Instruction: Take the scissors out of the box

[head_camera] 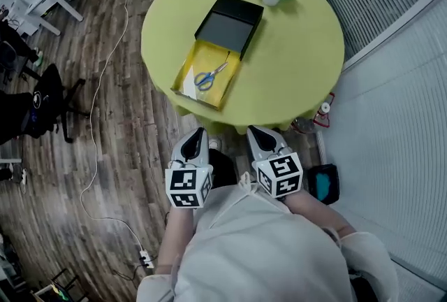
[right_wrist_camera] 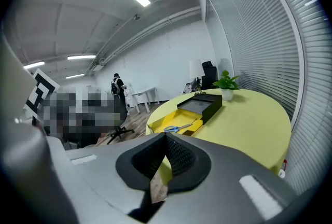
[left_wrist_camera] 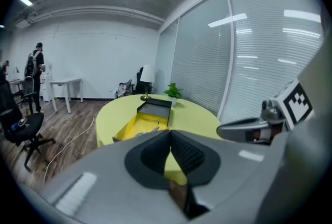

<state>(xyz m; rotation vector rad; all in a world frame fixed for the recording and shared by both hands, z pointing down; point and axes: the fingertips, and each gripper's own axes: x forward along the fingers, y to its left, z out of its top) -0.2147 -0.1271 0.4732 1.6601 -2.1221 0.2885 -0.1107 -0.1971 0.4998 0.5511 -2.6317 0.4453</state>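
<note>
Grey left gripper [head_camera: 198, 133] and grey right gripper [head_camera: 255, 131], both clenched empty, hang short of the round yellow table [head_camera: 300, 49]. Blue-handled steel scissors [head_camera: 209, 76] lie in the open yellow box [head_camera: 183, 70], near-left; spread 1 gripper's jaws before reaching.

Both grippers out front, side by side, close but not touching, tips aimed forward and bit down, just short of near edge of table [head_camera: 307, 49]. Left gripper [head_camera: 198, 131]: jaws closed tip to tip [left_wrist_camera: 170, 134], nothing between. Right gripper [head_camera: 253, 130]: same deal, pads meeting at tips [right_wrist_camera: 166, 137], empty. Marker cubes facing up. Forearms run back to torso, elbows tucked in.
</note>
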